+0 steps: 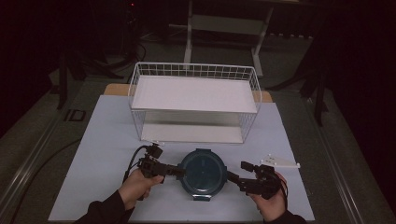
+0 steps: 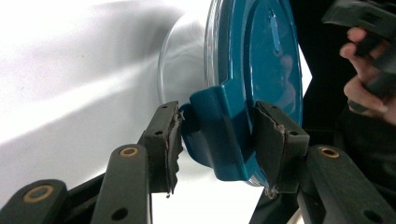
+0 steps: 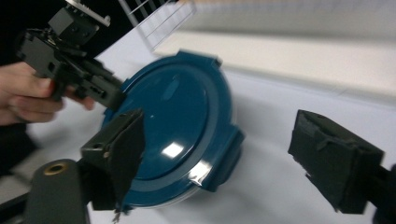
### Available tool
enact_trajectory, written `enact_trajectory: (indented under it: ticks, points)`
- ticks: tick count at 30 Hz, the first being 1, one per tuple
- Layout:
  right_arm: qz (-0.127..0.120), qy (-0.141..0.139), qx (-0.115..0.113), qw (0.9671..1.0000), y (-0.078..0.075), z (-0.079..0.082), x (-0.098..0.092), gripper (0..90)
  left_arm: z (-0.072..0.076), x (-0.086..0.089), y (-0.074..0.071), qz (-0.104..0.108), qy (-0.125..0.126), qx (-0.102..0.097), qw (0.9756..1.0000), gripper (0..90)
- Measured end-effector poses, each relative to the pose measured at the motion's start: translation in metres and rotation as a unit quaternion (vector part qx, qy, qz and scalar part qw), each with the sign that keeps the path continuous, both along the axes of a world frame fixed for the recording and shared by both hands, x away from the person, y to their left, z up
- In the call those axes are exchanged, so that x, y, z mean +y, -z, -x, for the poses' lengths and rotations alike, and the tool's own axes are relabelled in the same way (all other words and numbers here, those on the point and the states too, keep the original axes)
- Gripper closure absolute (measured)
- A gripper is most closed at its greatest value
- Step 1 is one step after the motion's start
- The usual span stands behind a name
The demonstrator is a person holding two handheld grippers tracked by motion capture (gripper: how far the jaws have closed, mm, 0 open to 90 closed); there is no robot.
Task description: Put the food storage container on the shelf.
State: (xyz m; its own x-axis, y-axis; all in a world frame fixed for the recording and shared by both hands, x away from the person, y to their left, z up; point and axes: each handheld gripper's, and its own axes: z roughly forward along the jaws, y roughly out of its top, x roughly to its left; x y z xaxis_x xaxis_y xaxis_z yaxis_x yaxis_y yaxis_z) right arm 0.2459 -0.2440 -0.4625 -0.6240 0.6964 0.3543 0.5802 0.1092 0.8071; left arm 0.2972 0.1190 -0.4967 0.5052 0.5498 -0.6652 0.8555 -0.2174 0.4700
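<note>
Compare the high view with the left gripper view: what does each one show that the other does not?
The high view alone shows the white wire rack behind the container and both hands at its two sides. The left gripper view alone shows the left gripper with its pads on either side of a teal clip tab, close against it. Both show the round teal-lidded container and the white table.

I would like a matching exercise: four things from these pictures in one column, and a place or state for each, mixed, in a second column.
1. left claw
2. right claw
3. round teal container
4. white wire shelf rack

a. at the far side of the table
b. open, beside a lid clip
c. between the two claws
d. jaws around a lid clip

Pairs: 1-d, 2-b, 3-c, 4-a
</note>
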Motion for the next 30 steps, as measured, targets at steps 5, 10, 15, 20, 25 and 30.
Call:
enact_trajectory:
  ticks: [5,10,15,20,25,30]
  points:
    - [-0.047,-0.022,0.086,0.995,0.016,-0.02,-0.006,27.4,0.007,-0.001,-0.004,-0.006,0.011,-0.027,0.9996,54.4]
    - [-0.067,-0.047,0.14,0.9868,0.028,-0.025,-0.005,32.7,0.011,0.0,-0.004,-0.003,0.01,-0.033,0.9994,55.4]
    - [-0.065,-0.06,0.165,0.9823,0.035,-0.026,-0.002,37.1,0.015,0.001,-0.004,0.001,0.009,-0.034,0.9994,55.9]
    - [-0.057,-0.065,0.177,0.9803,0.04,-0.026,0.001,41.8,0.017,0.002,-0.002,0.006,0.006,-0.037,0.9993,56.1]
    - [-0.069,-0.067,0.191,0.9769,0.043,-0.026,0.001,48.2,0.02,0.002,-0.002,0.009,0.0,-0.042,0.9991,56.2]
    - [-0.083,-0.07,0.195,0.9748,0.045,-0.026,-0.001,54.9,0.026,0.0,-0.001,0.009,-0.016,-0.058,0.9982,55.7]
